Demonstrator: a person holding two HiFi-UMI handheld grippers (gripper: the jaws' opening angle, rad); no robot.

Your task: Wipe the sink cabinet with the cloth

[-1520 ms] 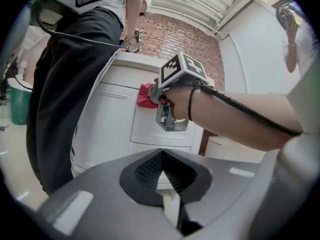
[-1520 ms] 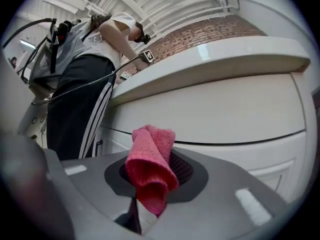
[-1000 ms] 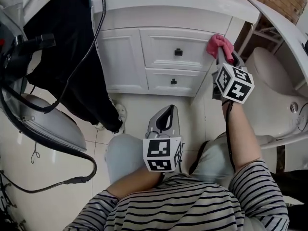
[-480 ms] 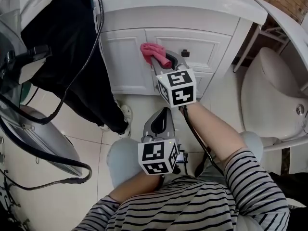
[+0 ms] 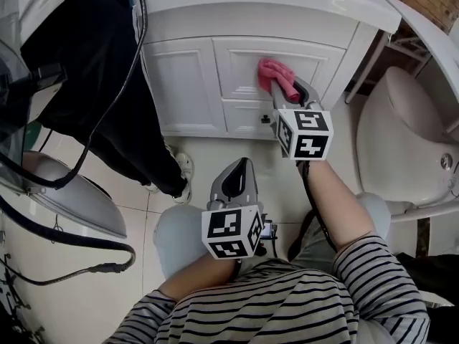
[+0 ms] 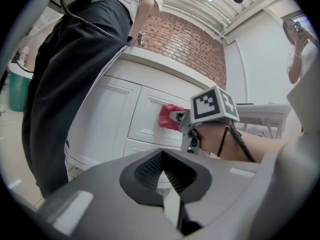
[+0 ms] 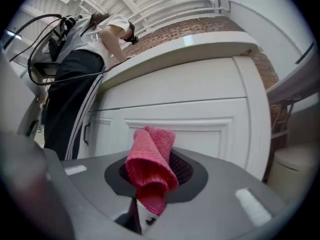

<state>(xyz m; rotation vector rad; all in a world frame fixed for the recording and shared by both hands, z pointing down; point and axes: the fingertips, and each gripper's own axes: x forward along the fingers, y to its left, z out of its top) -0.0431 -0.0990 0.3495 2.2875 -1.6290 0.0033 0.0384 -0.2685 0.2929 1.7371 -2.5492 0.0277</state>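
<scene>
Print in view: only the black-and-white square marker patterns on the two gripper cubes [image 5: 304, 134], no text I can read.

Cloth [image 5: 277, 76]: pink-red, coarse knit weave, folded over into a bunched roll. It's upper centre-right in the head view, lying against the upper drawer front [image 5: 244, 67] of the white sink cabinet [image 5: 183, 84]. From the left gripper view it looks like it's touching the panel.

Right gripper [image 5: 292, 92]: jaws clamped on the cloth. The fold sticks up and out past the tips in the right gripper view. The arm reaches forward from the lower right.

Left gripper [image 5: 239, 172]: jaws together, nothing between them. It sits lower centre over the person's lap, pointed at the cabinet and well apart from it.

Cabinet: panelled door on the left, two drawers on the right, a small dark knob [image 5: 266, 119] on the lower drawer, white countertop above.

Around it: a standing person in black trousers [image 5: 100, 99] at upper left, touching the cabinet's left side. A black cable [image 5: 86, 156] loops down the left edge, and a white toilet [image 5: 401, 142] is at right.
</scene>
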